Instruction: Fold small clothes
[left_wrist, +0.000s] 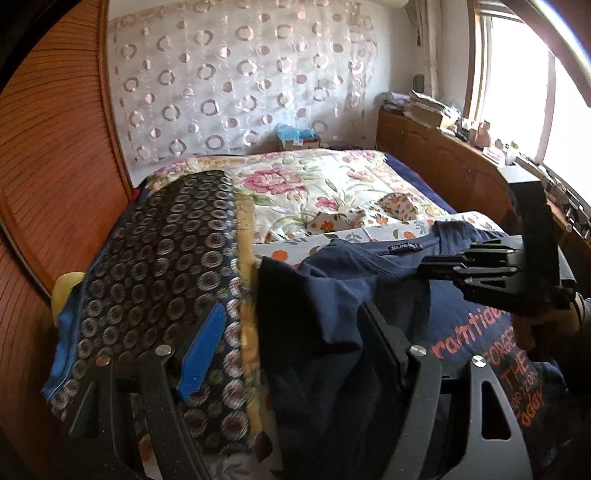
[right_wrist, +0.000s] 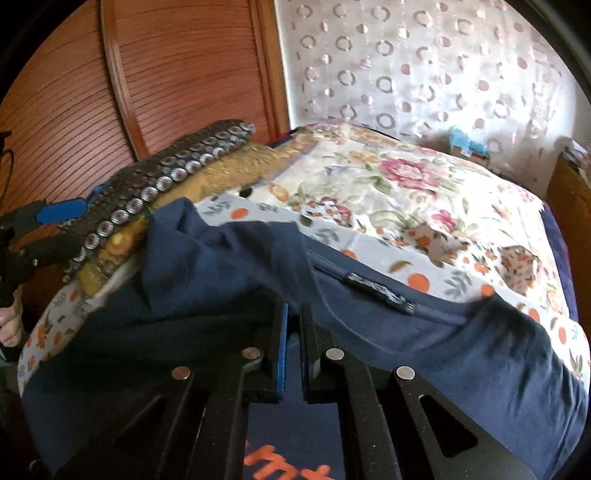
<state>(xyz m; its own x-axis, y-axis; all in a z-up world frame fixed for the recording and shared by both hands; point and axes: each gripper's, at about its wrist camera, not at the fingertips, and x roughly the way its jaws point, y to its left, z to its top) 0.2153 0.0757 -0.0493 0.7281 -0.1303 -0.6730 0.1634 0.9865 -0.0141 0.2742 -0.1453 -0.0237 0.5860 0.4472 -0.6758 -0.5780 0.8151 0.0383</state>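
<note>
A navy T-shirt (left_wrist: 469, 332) with orange lettering lies on the bed, neck label up; it also shows in the right wrist view (right_wrist: 461, 354). Its left sleeve is folded over onto the body and drapes between my left gripper's (left_wrist: 291, 325) wide-open fingers. My right gripper (right_wrist: 293, 325) has its jaws nearly together over the shirt just below the collar; whether cloth is pinched between them is hidden. The right gripper (left_wrist: 432, 264) also shows in the left wrist view, pointing left at the collar.
The bed carries a floral quilt (left_wrist: 314, 184) and an orange-print sheet (right_wrist: 369, 254). A folded dark ring-patterned blanket (left_wrist: 166, 251) lies along the left side. A wooden headboard (left_wrist: 55, 147) stands at the left, a wooden ledge with clutter (left_wrist: 443, 122) at the right under the window.
</note>
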